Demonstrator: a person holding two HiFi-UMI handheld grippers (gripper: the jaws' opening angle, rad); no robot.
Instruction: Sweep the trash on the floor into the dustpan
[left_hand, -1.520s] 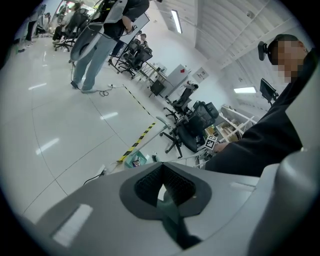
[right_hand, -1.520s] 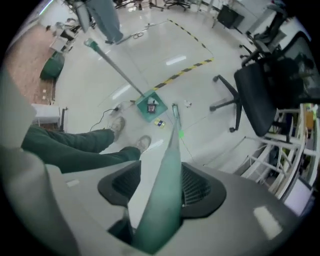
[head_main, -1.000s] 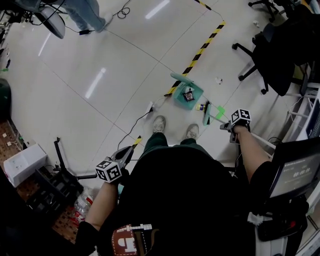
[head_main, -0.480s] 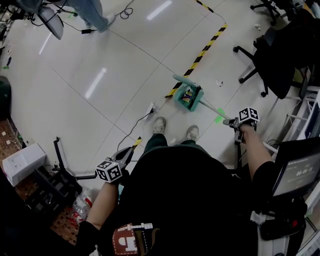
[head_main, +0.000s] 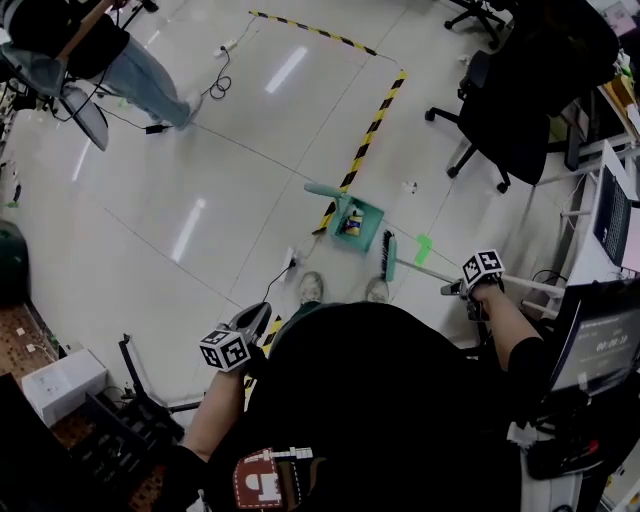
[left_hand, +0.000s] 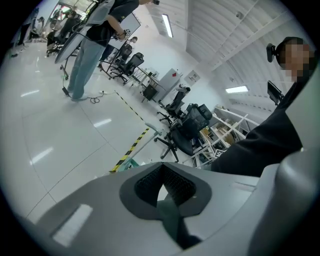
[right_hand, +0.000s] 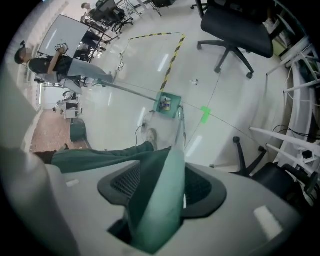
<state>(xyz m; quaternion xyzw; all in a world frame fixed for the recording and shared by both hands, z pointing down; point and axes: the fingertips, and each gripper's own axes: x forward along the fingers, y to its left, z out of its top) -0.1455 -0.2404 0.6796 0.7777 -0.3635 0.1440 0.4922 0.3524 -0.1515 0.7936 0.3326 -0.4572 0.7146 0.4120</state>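
So the right gripper (head_main: 453, 288) is clamped on the broom (head_main: 388, 256) handle, with the brush head on the floor just beside the dustpan (head_main: 369, 226). The trash (head_main: 351, 222) sits inside the pan. The left gripper (head_main: 253, 320) is pressed together on nothing, well away from it.

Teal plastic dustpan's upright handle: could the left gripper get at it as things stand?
Probably yes. The left gripper holds nothing, and nothing stands between it and the pale green handle of the teal plastic dustpan. Its jaws are together and must open first.
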